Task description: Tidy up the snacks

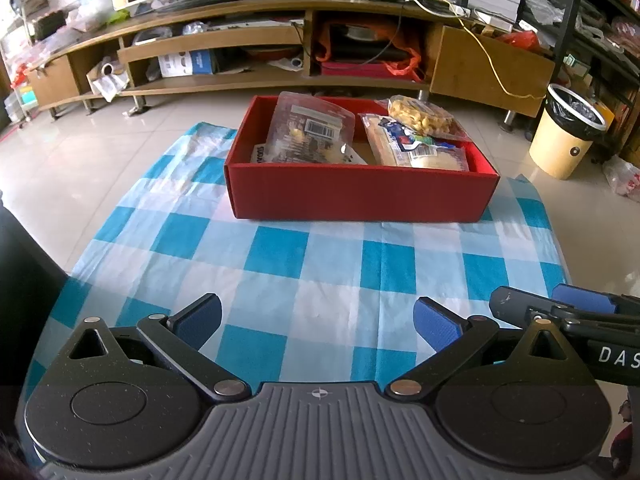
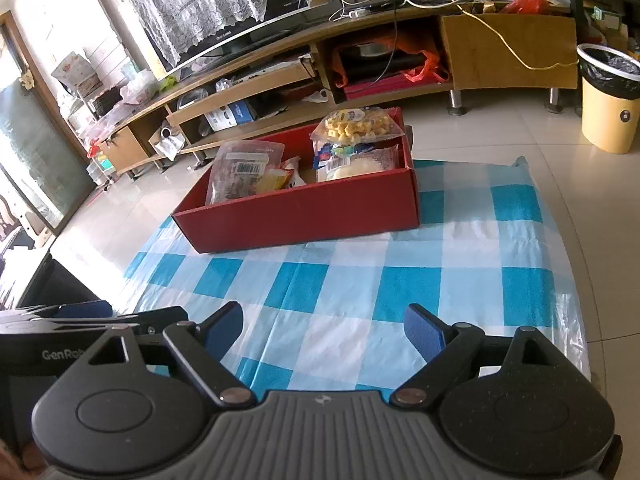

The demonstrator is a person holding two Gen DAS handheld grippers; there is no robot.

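A red box (image 1: 360, 192) (image 2: 304, 216) stands at the far end of a blue-and-white checked cloth (image 1: 320, 272) (image 2: 380, 280). Inside it are several snack bags: a clear bag with a barcode (image 1: 310, 130) (image 2: 244, 172), a bag of yellow puffs (image 1: 424, 116) (image 2: 358, 124) on a white-and-blue pack (image 1: 416, 148) (image 2: 360, 160). My left gripper (image 1: 318, 320) is open and empty, held over the near part of the cloth. My right gripper (image 2: 324, 328) is open and empty beside it; its fingers (image 1: 520, 304) show at the right of the left wrist view.
A long wooden TV stand (image 1: 280, 40) (image 2: 320, 56) with a TV and clutter runs behind the box. A yellow bin (image 1: 568, 128) (image 2: 610, 96) with a black liner stands on the tiled floor at the right. A dark object (image 1: 24, 280) lies at the cloth's left.
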